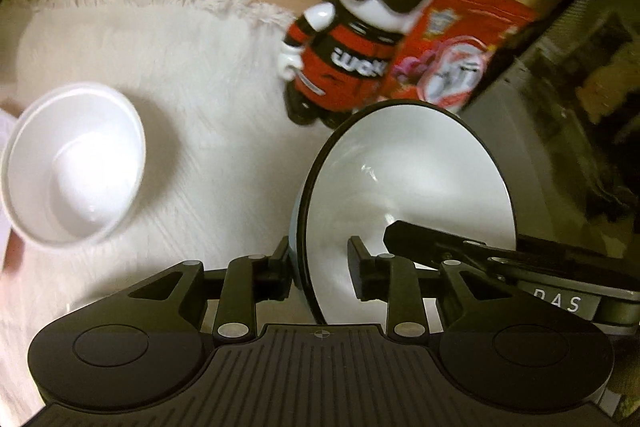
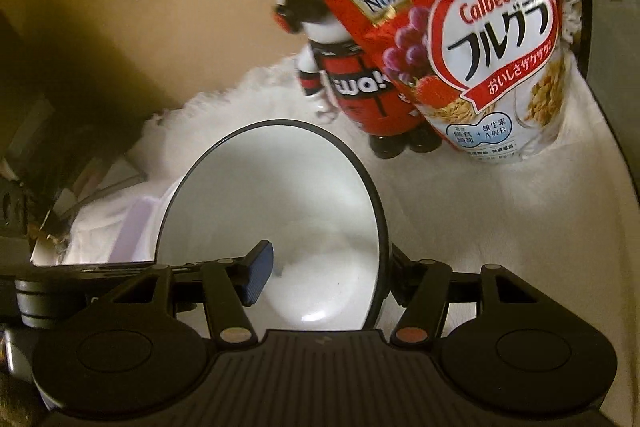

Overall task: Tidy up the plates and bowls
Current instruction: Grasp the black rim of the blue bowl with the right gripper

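A dark-rimmed bowl with a white inside point(image 1: 408, 179) is held above the white cloth by both grippers. My left gripper point(image 1: 320, 267) is shut on its left wall, one finger inside and one outside. My right gripper point(image 2: 326, 275) is shut on the same bowl point(image 2: 272, 211) at its right wall; its finger shows in the left wrist view point(image 1: 432, 239). A plain white bowl point(image 1: 74, 167) sits upright on the cloth at the left, apart from both grippers.
A fluffy white cloth point(image 1: 200, 67) covers the table. A black, white and red panda figure point(image 1: 348, 47) and a red cereal bag point(image 2: 460, 39) stand at the back. A dark appliance point(image 1: 580, 87) is on the right. A lilac lidded box point(image 2: 132, 231) lies at left.
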The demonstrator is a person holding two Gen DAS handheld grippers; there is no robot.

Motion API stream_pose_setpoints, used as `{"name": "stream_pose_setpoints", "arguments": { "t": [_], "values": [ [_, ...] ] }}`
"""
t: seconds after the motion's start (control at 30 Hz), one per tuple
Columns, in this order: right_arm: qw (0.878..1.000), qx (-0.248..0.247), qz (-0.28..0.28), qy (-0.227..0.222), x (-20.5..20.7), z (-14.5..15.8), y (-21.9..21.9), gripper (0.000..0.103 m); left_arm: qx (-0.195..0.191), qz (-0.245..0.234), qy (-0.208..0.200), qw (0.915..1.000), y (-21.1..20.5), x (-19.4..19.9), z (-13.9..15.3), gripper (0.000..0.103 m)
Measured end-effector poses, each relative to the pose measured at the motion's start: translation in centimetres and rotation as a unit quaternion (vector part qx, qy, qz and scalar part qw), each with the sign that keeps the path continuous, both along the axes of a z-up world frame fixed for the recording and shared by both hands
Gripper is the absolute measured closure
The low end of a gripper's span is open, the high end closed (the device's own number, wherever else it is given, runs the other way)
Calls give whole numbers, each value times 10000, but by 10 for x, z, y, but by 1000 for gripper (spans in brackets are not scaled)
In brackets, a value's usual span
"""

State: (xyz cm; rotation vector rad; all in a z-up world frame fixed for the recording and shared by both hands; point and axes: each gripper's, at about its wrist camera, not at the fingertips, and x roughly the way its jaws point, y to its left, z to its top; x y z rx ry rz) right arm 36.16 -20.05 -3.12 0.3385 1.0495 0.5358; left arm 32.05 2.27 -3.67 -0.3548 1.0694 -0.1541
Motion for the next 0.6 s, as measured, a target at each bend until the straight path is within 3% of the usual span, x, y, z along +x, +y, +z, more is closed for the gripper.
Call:
{"name": "stream_pose_setpoints", "arguments": {
  "t": [0.2,0.6],
  "values": [
    [9998,-92,116,115,-45,2,-17,41,-70,-208,107,9997,-20,-36,-14,72],
    [9946,-170,71,1021,-102,-58,-31,41,116,-249,774,9966,-40,-74,-63,75]
  ]
}}
